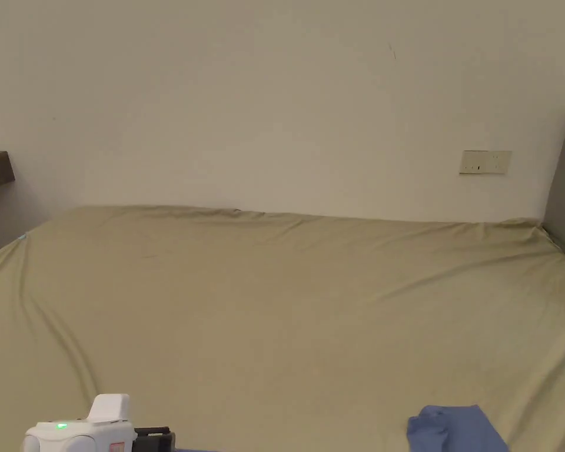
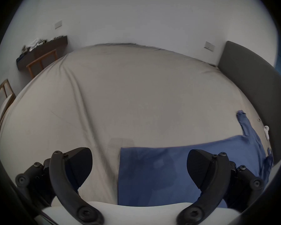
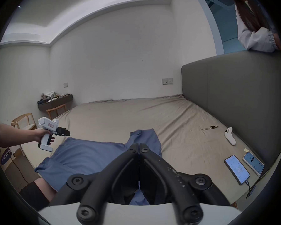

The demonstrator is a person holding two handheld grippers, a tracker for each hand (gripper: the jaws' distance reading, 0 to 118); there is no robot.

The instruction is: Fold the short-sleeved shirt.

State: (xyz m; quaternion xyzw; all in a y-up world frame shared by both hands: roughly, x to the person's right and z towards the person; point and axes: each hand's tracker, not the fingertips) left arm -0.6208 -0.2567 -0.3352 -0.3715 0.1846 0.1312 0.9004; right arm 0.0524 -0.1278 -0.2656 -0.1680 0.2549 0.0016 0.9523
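Shirt (image 3: 87, 160), blue, lies spread on the bed (image 3: 136, 114) at its near edge, one sleeve (image 3: 144, 139) sticking out just past the right tongs' tips. Right tongs (image 3: 139, 147): jaws pressed together, tip to tip, over the shirt; can't tell if any cloth is pinched between them, blue fabric shows just under the jaw roots. Left tongs (image 2: 139, 166): jaws spread wide, nothing between them, hovering over the shirt's left edge; the straight hem runs between the two jaws, bare sheet under the left jaw, blue cloth under the right. In the right gripper view the left tongs (image 3: 63, 133) sit off to the left of the right ones, held in a hand (image 3: 42, 135), above the shirt's far left corner. Right of the right tongs, on the sheet: two phones (image 3: 237, 169) side by side, a white controller (image 3: 229, 136), a watch (image 3: 211, 127). Grey headboard (image 3: 233, 98) runs along that side; a person (image 3: 258, 25) leans on its top.
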